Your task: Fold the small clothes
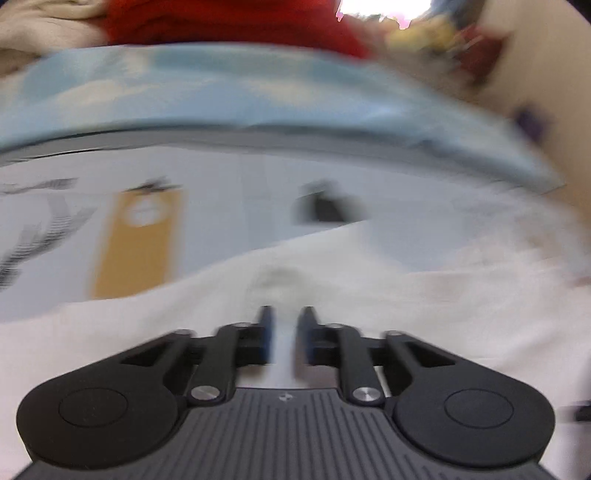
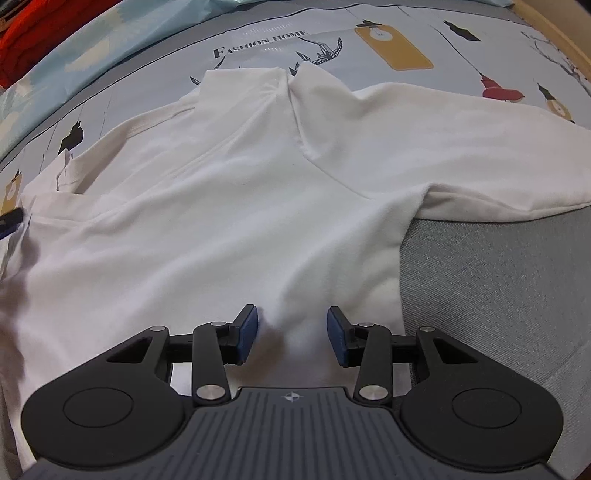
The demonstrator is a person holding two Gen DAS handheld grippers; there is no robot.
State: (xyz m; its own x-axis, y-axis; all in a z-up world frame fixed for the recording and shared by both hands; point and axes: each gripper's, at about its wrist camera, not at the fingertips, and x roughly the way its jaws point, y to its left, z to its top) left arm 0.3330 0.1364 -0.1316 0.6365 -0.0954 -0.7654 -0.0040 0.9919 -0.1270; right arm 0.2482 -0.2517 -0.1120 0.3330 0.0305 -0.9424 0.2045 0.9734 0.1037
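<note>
A white garment [image 2: 240,184] lies spread on a printed grey-blue sheet [image 2: 461,59], its collar toward the far side. One edge hangs over a grey fabric surface [image 2: 498,295]. My right gripper [image 2: 291,332] points down at the near part of the garment. Its blue pads stand apart with a soft hump of white cloth between them, not pinched. In the blurred left wrist view, my left gripper [image 1: 286,325] sits low over the white garment [image 1: 369,295]. Its jaws are nearly together with a pale strip showing in the narrow gap, and the blur hides whether cloth is gripped.
A light blue patterned cloth [image 1: 258,88] runs along the far side of the sheet. Behind it lie a red cloth [image 1: 221,22] and a beige one [image 1: 40,29]. The sheet carries printed yellow tags [image 1: 136,240] and black figures.
</note>
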